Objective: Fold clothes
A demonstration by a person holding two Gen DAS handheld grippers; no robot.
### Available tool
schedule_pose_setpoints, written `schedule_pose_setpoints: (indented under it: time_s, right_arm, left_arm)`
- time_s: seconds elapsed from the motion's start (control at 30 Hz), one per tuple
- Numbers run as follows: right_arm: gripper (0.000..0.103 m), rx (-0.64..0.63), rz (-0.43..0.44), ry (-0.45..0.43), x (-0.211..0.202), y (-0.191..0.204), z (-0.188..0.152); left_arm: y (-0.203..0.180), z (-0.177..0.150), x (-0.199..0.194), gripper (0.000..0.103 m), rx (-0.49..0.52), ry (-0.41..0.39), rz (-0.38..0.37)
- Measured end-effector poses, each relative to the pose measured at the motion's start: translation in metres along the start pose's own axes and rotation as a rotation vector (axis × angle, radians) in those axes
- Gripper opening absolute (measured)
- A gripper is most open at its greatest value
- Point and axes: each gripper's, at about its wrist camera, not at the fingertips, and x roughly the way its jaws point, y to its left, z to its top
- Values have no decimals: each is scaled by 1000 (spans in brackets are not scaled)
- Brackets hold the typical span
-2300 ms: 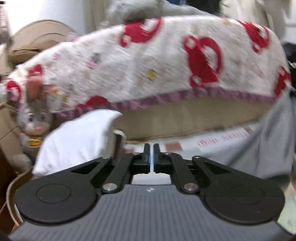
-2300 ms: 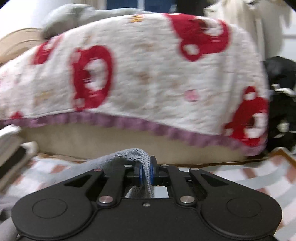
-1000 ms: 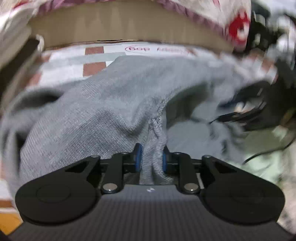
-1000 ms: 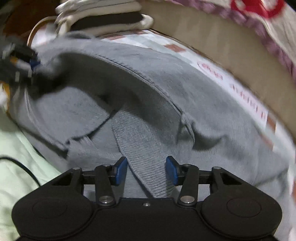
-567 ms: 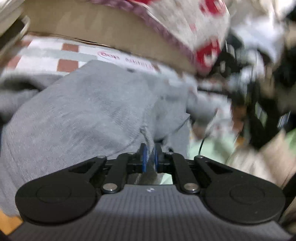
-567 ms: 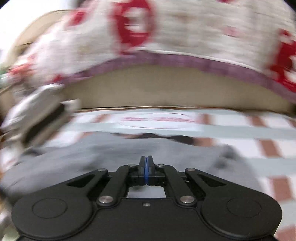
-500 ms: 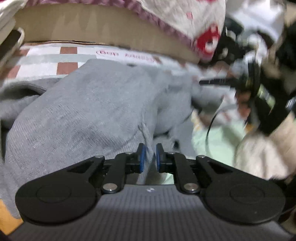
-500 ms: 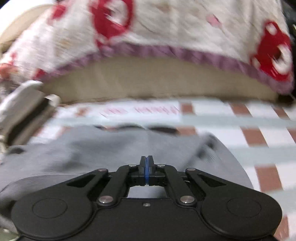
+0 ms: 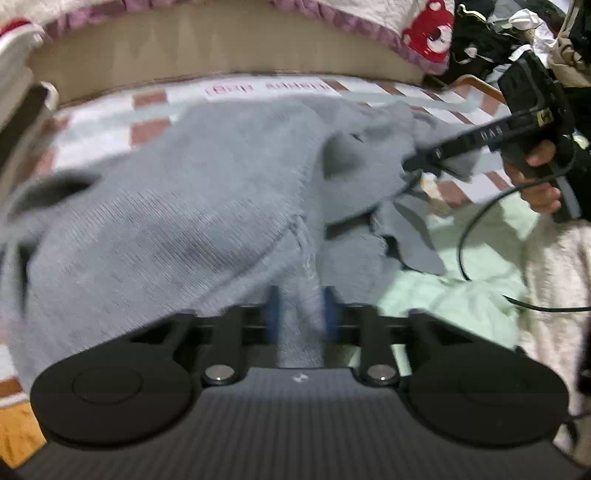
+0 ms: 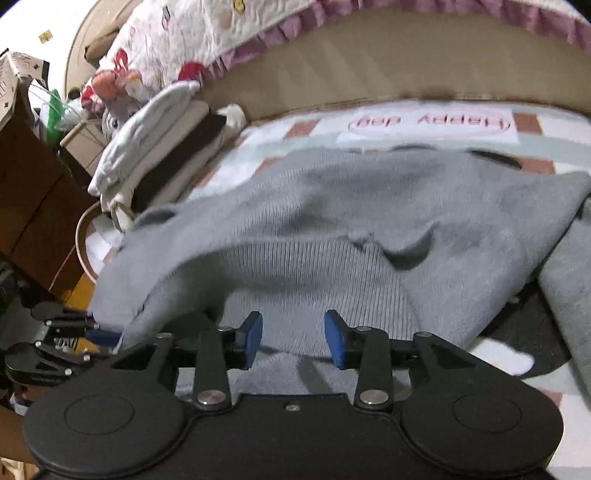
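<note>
Half a second ago the right claw's blue pads were pressed together over empty air. Now the right claw [image 10: 293, 336] has rolled, and its jaws are opening. The ribbed hem of the grey knitted sweater [image 10: 332, 229] lies between and just beyond the pads, and neither pad presses on it. The left claw [image 9: 301, 314] had only a thin seam of the knit between its pads then. Now its jaws are closing on a thicker bunched fold of the same sweater, which fills the gap from pad to pad, so it is clamped on the fabric, though the picture is blurred there.

Ahead of both claws the sweater lies spread and rumpled across a checked white, grey-green and brick-red mat with pink lettering [image 10: 428, 122]. Beyond the mat runs a beige padded bed side [image 9: 221, 48]. Over it hangs a white quilt with red bears and a purple frill [image 9: 428, 33].

From the left claw, the right one shows far off to the right, its tip at the sweater's far edge, with a person's hand [image 9: 539, 173] wrapped round its black handle. A thin black cable [image 9: 472, 221] loops below it over a pale green crumpled cloth [image 9: 461, 295]. From the right claw, a stack of folded white, cream and black clothes [image 10: 155, 122] sits ahead to the left, at the mat's edge.
</note>
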Motion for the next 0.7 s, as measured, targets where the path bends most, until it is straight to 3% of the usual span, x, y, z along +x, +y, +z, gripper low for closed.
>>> schedule_pose_setpoints:
  time_s: [0.1, 0.23, 0.33, 0.47, 0.6, 0.63, 0.7]
  right_arm:
    - [46, -13, -43, 10, -1, -1, -3]
    - [47, -58, -146, -56, -2, 1, 2]
    - [57, -38, -169, -90, -5, -4, 10]
    - [62, -15, -184, -70, -1, -12, 13]
    - [64, -11, -226, -13, 0, -13, 6]
    - [64, -16, -209, -8, -2, -11, 5]
    - [64, -19, -62, -10, -5, -2, 5]
  left_arm:
    - [6, 11, -12, 5, -49, -77, 82]
    - [26, 37, -32, 5, -113, -224, 200]
    - [45, 56, -39, 0, -152, -296, 265]
    - [69, 74, -42, 0, -196, -313, 289]
    - [68, 69, -45, 0, -204, -277, 251]
    - [66, 67, -45, 0, -202, -266, 243]
    - [63, 59, -44, 3, -187, -221, 234]
